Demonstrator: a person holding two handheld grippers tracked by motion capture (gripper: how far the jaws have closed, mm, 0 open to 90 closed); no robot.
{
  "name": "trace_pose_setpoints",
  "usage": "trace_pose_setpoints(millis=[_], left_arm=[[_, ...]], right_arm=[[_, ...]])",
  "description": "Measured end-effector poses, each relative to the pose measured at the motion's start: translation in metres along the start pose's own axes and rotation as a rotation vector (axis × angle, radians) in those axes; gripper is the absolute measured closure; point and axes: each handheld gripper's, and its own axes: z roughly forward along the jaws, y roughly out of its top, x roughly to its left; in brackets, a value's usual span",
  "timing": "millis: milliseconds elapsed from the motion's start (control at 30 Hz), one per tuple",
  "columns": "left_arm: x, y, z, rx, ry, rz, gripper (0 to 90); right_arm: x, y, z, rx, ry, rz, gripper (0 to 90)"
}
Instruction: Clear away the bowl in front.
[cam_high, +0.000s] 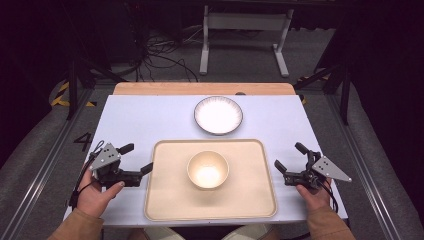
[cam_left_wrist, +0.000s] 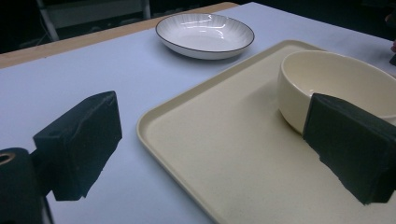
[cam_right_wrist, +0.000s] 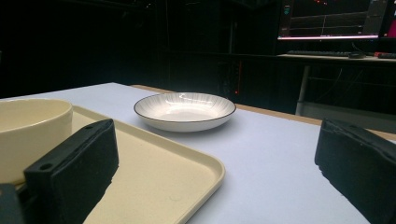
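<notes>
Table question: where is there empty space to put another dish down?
The table is bare left and right of the plate, from the tray's far rim to the back edge. The tray has room all round the bowl. Its flanks are tighter: the left gripper and right gripper sit there, open.

You have a white plate (cam_high: 218, 115) with a dark rim and ribbed inside sitting empty near the middle of the bench's (cam_high: 140, 120) far edge. Beyond that edge runs a wooden strip (cam_high: 150, 88). On the floor past it you can see tangled cables (cam_high: 160, 55) and a white metal frame (cam_high: 245, 22). A lit monitor (cam_right_wrist: 327, 18) glows in the right gripper view.
</notes>
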Motion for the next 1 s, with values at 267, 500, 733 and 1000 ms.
trace_pose_setpoints(millis=[267, 500, 733, 1000], left_arm=[[0.009, -0.015, -0.001, -0.061, -0.001, -0.045, 3.8], [0.012, -0.025, 0.000, -0.083, 0.017, -0.029, 3.8], [0.015, -0.034, 0.005, -0.075, 0.021, -0.042, 3.8], [0.019, -0.041, 0.005, -0.129, 0.022, -0.073, 3.9]], right_arm=[[0.000, 0.000, 0.000, -0.001, 0.001, 0.001, 0.1], [0.000, 0.000, 0.000, -0.001, 0.001, 0.002, 0.1], [0.000, 0.000, 0.000, -0.003, 0.001, 0.001, 0.1], [0.000, 0.000, 0.000, -0.004, 0.002, 0.000, 0.1]])
